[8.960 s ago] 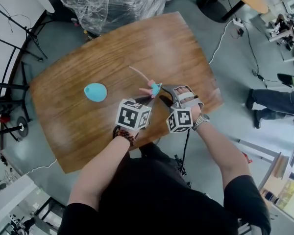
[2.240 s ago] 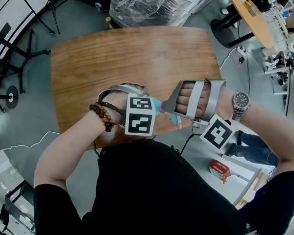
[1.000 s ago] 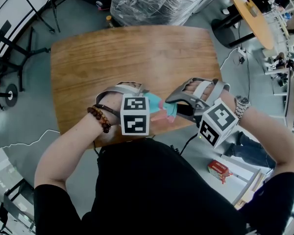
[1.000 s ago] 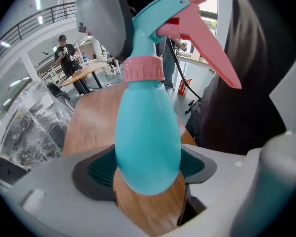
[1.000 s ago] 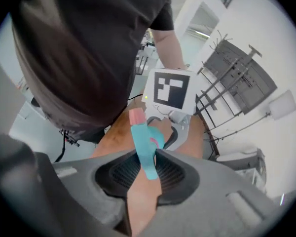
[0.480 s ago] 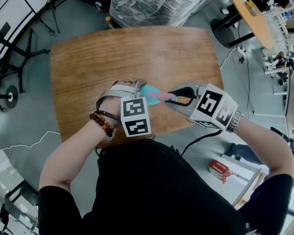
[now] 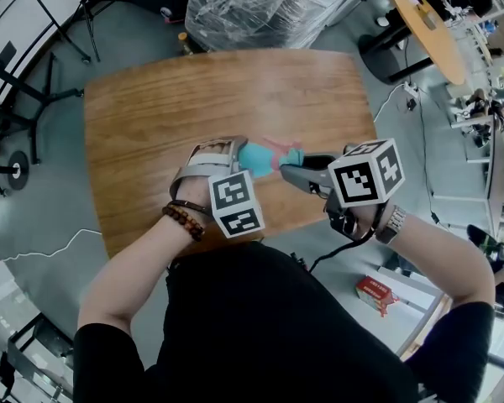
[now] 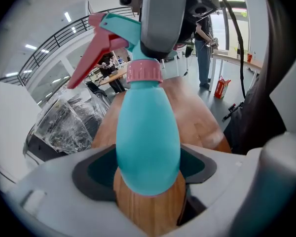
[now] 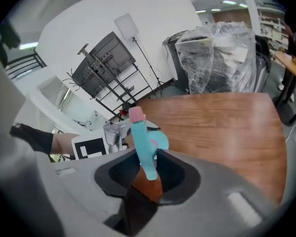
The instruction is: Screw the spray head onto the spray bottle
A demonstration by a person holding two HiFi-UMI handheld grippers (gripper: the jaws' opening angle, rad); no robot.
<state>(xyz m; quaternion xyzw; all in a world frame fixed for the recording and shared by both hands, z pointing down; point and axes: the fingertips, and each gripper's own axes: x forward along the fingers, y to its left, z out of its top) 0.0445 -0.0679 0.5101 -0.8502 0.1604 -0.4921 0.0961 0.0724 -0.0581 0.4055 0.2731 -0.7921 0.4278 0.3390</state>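
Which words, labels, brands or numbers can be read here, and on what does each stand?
No text can be read.
Two marker cubes: black and white squares only, no letters.
Red box on the floor: print too small to read.
Spray bottle, spray head: no label shows.

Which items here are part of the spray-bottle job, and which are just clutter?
In the job: spray bottle, in the left gripper; spray head, in the right gripper.
Lying about: wooden table, plastic-wrapped bundle, red box on the floor, round table.
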